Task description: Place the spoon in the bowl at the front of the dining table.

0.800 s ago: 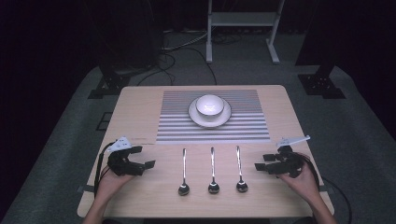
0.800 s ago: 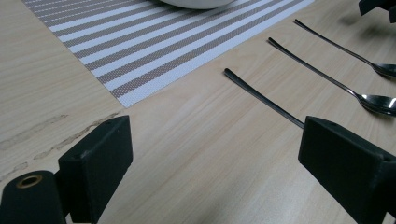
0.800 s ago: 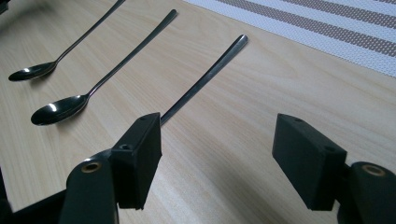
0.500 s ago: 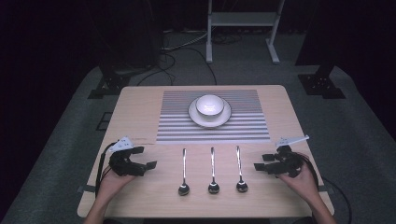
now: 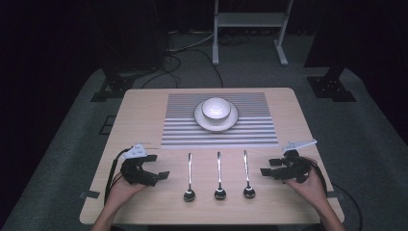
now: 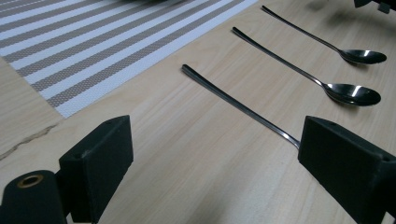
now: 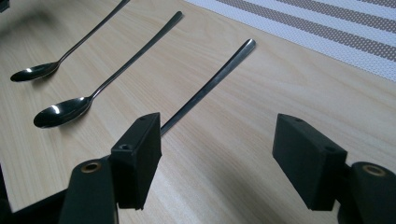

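Left hand-held gripper (image 5: 155, 167) and right hand-held gripper (image 5: 267, 167) both rest on the desk (image 5: 144, 110), jaws wide apart, holding nothing. Three spoons (image 5: 219, 175) lie between them. Beyond, a bowl (image 5: 215, 108) sits on a striped mat (image 5: 260, 130).

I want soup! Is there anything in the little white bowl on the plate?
Cannot tell for sure. The bowl stands upright on its plate in the high view, but glare on its pale inside hides whether anything is in it.

Left claw (image 5: 155, 172), right claw (image 5: 270, 167) agape.
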Motion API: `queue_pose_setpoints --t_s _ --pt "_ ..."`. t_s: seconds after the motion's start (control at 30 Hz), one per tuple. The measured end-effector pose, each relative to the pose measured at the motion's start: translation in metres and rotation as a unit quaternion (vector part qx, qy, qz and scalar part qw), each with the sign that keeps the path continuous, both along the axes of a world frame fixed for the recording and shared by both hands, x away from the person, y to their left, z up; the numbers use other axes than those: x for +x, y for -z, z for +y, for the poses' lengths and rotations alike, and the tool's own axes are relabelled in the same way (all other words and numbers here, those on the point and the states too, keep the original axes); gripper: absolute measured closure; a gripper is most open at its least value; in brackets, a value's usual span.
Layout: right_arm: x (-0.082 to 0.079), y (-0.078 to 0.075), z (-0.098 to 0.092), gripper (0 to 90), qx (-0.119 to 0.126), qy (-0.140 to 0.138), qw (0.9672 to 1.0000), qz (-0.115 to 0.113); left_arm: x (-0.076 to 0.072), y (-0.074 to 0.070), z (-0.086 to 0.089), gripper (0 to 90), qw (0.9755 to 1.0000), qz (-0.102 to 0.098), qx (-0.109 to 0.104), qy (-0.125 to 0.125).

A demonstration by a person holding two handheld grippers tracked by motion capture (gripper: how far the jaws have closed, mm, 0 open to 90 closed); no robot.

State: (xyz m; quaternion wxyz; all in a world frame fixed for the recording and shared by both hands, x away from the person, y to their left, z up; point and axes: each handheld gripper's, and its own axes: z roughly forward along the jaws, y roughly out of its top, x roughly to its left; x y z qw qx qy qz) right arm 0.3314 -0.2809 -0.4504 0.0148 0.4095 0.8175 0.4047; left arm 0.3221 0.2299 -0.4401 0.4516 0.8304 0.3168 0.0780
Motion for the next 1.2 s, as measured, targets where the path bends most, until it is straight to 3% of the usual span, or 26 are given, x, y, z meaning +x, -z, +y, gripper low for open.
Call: queue_pose_setpoints --t_s 0.4,0.73,1.0,1.2 --pt "0.0 0.0 0.002 31.1 0.0 0.0 1.0 0.001 -0.007 -0.003 -0.025 9.5 0.9991 0.01 0.005 0.04" --pt "-0.001 0.0 0.002 31.1 0.001 -0.002 1.0 -0.001 -0.013 -0.002 -0.043 15.0 0.997 0.017 0.016 0.074" --pt "-0.001 0.0 0.004 31.1 0.001 -0.004 1.0 0.001 -0.017 0.0 -0.057 24.4 0.9933 0.027 0.026 0.109" --pt "-0.001 0.0 0.006 31.1 -0.001 -0.007 1.0 0.0 -0.021 0.004 -0.066 38.6 0.9888 0.038 0.039 0.139"
